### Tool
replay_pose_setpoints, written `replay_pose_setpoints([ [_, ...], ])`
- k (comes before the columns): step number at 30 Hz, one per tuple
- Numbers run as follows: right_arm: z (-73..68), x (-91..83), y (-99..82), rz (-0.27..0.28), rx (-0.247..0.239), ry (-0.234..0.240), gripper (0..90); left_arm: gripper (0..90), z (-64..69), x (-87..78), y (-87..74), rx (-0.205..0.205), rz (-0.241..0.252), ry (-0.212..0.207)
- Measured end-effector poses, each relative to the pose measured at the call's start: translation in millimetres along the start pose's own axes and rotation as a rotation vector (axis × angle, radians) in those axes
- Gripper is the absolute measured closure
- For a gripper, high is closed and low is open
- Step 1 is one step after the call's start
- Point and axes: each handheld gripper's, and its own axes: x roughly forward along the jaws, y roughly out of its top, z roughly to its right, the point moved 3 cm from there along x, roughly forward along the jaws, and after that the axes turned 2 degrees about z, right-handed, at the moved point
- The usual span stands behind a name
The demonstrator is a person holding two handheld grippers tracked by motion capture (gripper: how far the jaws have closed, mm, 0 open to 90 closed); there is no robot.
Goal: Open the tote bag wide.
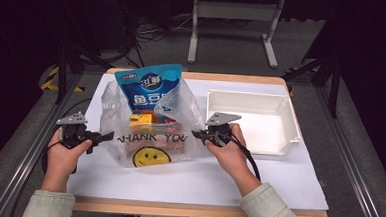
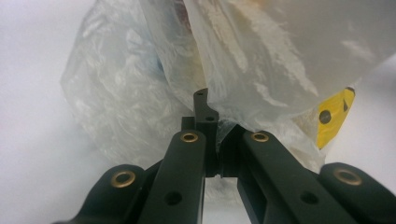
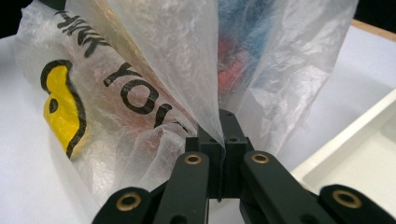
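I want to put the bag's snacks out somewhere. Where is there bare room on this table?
The white tray at the right lies empty. The table is bare along the near edge, in front of the plastic bag. It is crowded mid-left: the left gripper and right gripper each pinch a side of the bag, with a blue snack packet sticking out.

table (image 1: 197, 186) | white sheet (image 1: 277, 178) | plastic bag (image 1: 149, 136) | white tray (image 1: 253, 119)

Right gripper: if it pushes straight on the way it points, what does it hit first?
The right gripper points left and is already shut on the plastic bag. Pushing on, it would probably meet the bag's contents next, likely the blue snack packet; depth is unclear.
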Motion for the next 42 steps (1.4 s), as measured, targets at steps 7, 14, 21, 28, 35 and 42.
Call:
replay_pose_setpoints([
  [7,0.0,-1.4,-4.8,-0.017,0.007,0.002,90.0,77.8,5.5,-8.4,2.8,0.002,-0.006,-0.011],
  [14,-0.2,-4.6,-4.0,-0.006,0.012,0.002,90.0,21.2,22.7,-38.5,24.9,0.102,0.141,0.017],
  [21,-1.9,-4.3,-3.8,-0.006,0.011,0.008,90.0,17.3,51.9,-57.4,51.9,0.174,0.286,0.056],
  [28,-2.9,-5.7,-3.3,-0.002,0.010,0.012,90.0,43.8,60.7,-58.6,62.3,0.207,0.375,0.087],
  [35,-3.0,-7.1,-3.0,0.003,0.007,0.012,90.0,89.0,50.5,-55.3,57.2,0.227,0.340,0.132],
  [42,-2.3,-6.8,-4.6,-0.001,0.011,0.018,90.0,90.0,32.4,-46.5,43.1,0.173,0.277,0.139],
])
